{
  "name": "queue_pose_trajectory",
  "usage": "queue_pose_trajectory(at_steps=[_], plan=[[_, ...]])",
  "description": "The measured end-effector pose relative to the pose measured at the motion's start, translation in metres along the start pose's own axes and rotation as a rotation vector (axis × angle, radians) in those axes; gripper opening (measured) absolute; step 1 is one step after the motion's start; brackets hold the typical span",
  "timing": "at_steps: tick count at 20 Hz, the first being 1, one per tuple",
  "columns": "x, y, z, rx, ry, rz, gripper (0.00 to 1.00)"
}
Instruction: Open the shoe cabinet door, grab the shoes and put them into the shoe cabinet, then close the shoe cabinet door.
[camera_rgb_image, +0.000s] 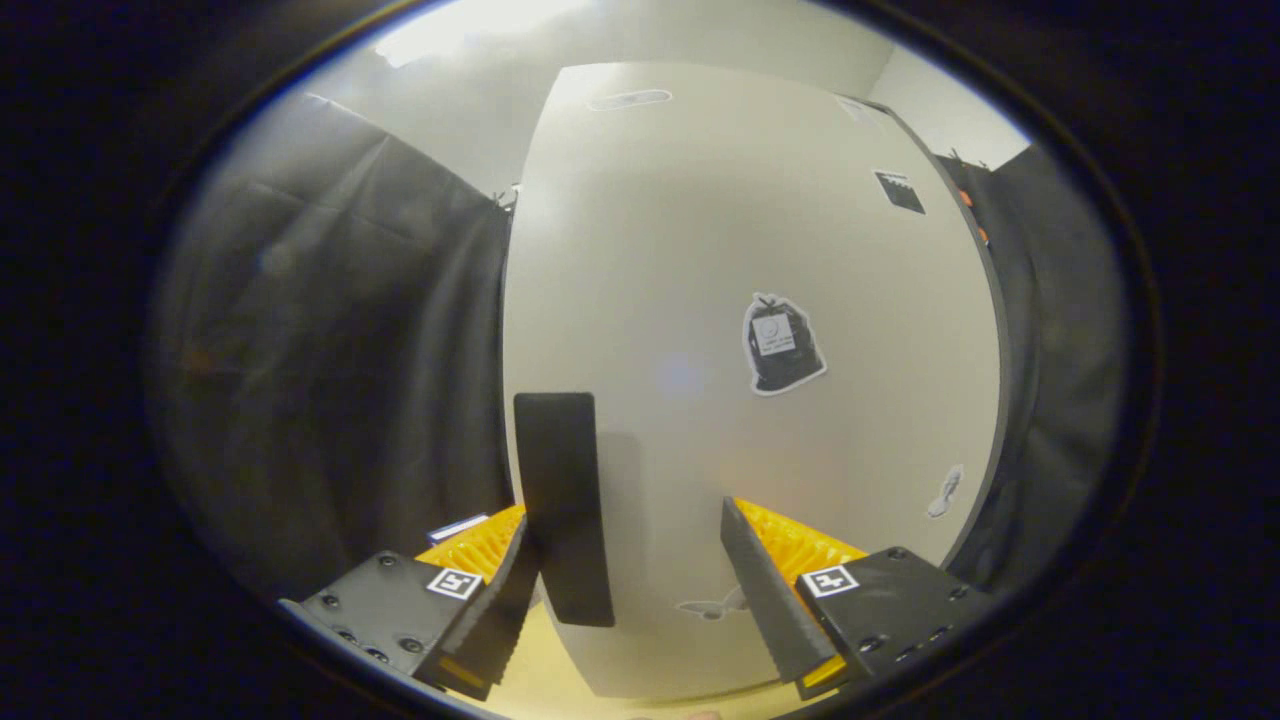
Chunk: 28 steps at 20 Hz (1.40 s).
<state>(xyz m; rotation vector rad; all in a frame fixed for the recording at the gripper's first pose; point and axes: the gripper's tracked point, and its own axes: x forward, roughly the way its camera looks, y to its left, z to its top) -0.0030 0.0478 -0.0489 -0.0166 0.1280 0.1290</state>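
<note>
The white shoe cabinet door (750, 250) stands close ahead, shut as far as I can tell, with a few stickers on it. A dark upright handle (562, 505) is fixed near the door's left edge. My gripper (630, 545) is open right in front of the door. The handle lies between the fingers, hard against the left finger (505, 590), while the right finger (765, 590) stands well apart from it.
Black cloth walls hang on both sides of the cabinet. A pale wall rises behind its top. A strip of light wooden floor (540, 690) shows below the door.
</note>
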Motion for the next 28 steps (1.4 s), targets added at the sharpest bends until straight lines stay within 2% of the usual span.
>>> queue_pose_trajectory(at_steps=[10,16,23,28], plan=[[0.029,-0.005,-0.004,-0.053,-0.017,-0.134,1.0],[0.04,-0.008,-0.006,-0.082,-0.012,-0.18,1.0],[0.044,-0.009,-0.006,-0.082,-0.015,-0.194,1.0],[0.04,-0.009,-0.02,-0.035,0.021,-0.167,1.0]])
